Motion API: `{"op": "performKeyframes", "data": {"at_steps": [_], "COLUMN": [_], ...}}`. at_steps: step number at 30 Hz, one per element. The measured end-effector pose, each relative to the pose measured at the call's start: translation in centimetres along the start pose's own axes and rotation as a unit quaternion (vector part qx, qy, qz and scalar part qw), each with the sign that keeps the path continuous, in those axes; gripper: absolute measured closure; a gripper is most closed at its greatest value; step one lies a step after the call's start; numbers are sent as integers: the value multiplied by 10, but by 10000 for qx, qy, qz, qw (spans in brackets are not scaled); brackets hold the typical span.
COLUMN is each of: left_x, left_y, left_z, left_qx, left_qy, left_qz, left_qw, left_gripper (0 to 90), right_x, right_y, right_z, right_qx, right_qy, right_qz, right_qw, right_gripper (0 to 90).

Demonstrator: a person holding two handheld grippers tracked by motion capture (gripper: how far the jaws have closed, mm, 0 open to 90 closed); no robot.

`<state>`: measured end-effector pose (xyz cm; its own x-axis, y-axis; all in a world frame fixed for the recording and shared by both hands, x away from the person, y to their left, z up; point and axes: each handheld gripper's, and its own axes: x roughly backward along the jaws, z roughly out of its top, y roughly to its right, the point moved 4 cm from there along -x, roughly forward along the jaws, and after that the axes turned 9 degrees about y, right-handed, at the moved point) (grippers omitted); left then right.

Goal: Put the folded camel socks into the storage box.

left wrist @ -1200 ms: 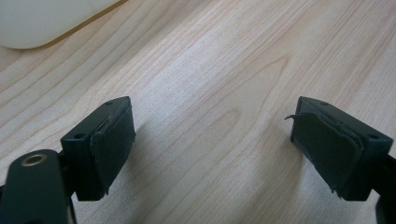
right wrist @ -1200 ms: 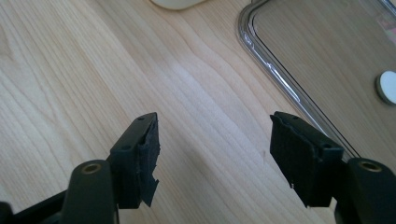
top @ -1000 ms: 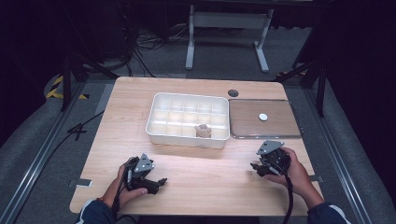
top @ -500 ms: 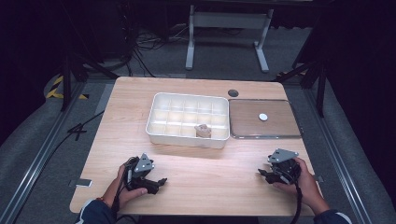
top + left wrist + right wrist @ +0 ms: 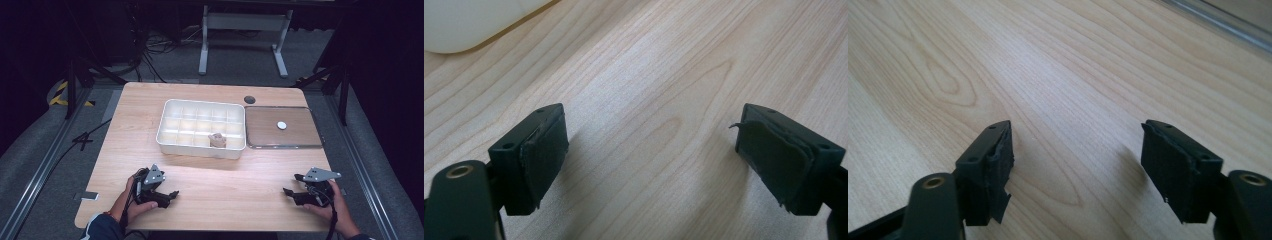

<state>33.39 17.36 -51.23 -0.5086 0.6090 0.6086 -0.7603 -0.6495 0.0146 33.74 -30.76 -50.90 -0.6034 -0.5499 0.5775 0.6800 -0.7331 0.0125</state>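
Left hand-held gripper (image 5: 169, 194) sits low over the near left part of the wooden surface (image 5: 240, 200), jaws spread wide, nothing between them; in the left gripper view (image 5: 651, 155) bare wood grain lies between the two black pads (image 5: 544, 150) and a corner of the white tray shows at top left. Right hand-held gripper (image 5: 291, 186) is at the near right edge of the surface, well apart from the left one, jaws pointing toward the middle of the surface. Its jaws have just been opening and stand wide, with bare wood between them in the right gripper view (image 5: 1078, 165); pad (image 5: 1173, 175) edges look frayed. Neither gripper holds or touches any object. White compartment tray (image 5: 172, 135) sits mid-surface, farther from the person than both grippers. A small tan lumpy object (image 5: 217, 140) rests in a front-row compartment, right of the tray's centre; can't tell what it is. Just right of the tray, touching or nearly so, lies a flat brown-based tray with a clear rim (image 5: 300, 145), a small white round piece (image 5: 282, 125) lying on it. A dark round hole (image 5: 250, 99) is in the surface behind the two trays.
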Motion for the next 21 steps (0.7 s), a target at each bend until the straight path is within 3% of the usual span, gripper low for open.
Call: {"op": "performKeyframes", "data": {"at_steps": [2,21], "left_x": [0,1], "left_y": [0,2], "left_z": [0,0], "left_qx": [9,37], "left_qy": [6,-18], "left_qz": [1,92], "left_qw": [10000,9999], "left_gripper": [138,137], "right_x": [2,7], "right_y": [3,4], "right_z": [-6,-10], "right_qx": [-113,-186], "right_qy": [231,228], "right_qz": [17,-110], "right_qw": [9997,9995], "right_gripper": [257,246]}}
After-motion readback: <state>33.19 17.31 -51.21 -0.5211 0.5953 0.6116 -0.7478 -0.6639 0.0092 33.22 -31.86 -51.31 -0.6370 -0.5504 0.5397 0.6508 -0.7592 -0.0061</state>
